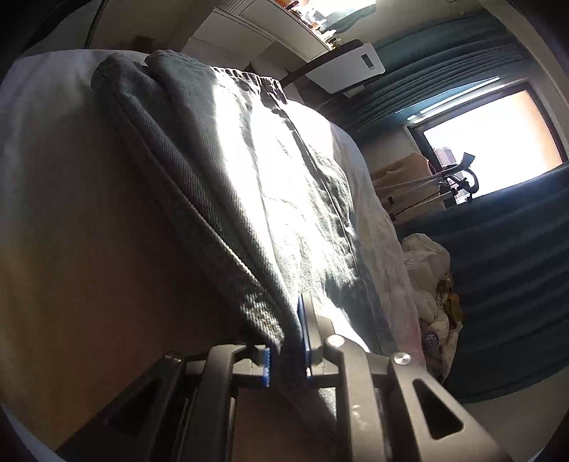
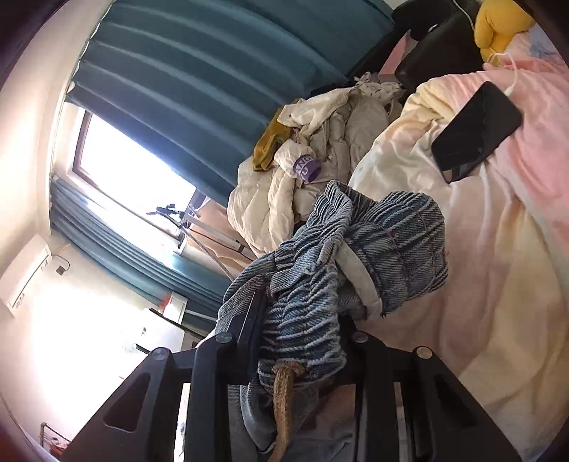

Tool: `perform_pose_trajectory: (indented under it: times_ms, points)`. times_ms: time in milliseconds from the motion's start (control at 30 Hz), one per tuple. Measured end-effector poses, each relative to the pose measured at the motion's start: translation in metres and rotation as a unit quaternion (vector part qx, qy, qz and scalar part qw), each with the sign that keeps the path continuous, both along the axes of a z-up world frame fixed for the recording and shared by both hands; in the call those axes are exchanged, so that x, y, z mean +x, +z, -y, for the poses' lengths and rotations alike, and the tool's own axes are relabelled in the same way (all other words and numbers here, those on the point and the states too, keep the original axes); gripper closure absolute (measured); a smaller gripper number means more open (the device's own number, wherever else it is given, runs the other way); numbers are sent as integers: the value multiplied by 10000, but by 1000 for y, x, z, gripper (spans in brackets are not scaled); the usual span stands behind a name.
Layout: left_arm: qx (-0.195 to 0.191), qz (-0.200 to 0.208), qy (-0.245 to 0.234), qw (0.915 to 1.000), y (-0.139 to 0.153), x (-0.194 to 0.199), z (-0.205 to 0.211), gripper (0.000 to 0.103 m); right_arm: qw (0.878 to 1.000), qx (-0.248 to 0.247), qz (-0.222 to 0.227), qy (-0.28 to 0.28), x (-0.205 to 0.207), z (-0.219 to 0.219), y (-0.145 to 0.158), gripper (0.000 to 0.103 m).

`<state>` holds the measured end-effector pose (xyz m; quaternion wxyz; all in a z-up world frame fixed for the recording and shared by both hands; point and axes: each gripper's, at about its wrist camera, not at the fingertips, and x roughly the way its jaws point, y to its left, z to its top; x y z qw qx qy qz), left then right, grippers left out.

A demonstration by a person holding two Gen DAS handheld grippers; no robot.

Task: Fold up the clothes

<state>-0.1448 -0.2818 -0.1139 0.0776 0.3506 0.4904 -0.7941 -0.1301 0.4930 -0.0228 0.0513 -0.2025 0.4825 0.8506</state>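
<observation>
A blue-grey denim garment (image 1: 249, 177) stretches away from my left gripper (image 1: 288, 341) across the pale bed sheet (image 1: 53, 177), sunlit along its middle. The blue pads (image 1: 305, 330) of the left gripper are shut on its near hem. In the right wrist view the same denim garment (image 2: 402, 241) shows its gathered elastic waistband, bunched up and lifted off the bed. My right gripper (image 2: 302, 320) is shut on this bunched waistband, which fills the gap between the black fingers (image 2: 249, 320). A brown drawstring (image 2: 284, 398) hangs down from the waistband over the gripper body.
A heap of cream clothes (image 2: 320, 170) lies beyond the denim by the teal curtain (image 2: 199, 78). A black phone (image 2: 476, 131) with a white cable rests on the pink and yellow quilt (image 2: 515, 248). A yellow plush (image 2: 498, 25) sits at the far corner. A bright window (image 1: 490, 142) faces the bed.
</observation>
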Motion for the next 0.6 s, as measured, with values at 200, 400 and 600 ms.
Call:
perform_pose_trajectory:
  times_ms: [200, 400, 600]
  points:
    - [322, 695, -469, 9960, -15, 31, -35, 90, 9980, -135, 334, -516, 64, -51, -3, 76]
    - [-207, 947, -544, 9938, -16, 28, -48, 90, 9947, -192, 947, -353, 61, -69, -42, 75]
    - [-616, 990, -493, 9920, -7, 40, -53, 84, 9926, -114, 1168, -322, 61, -62, -49, 69]
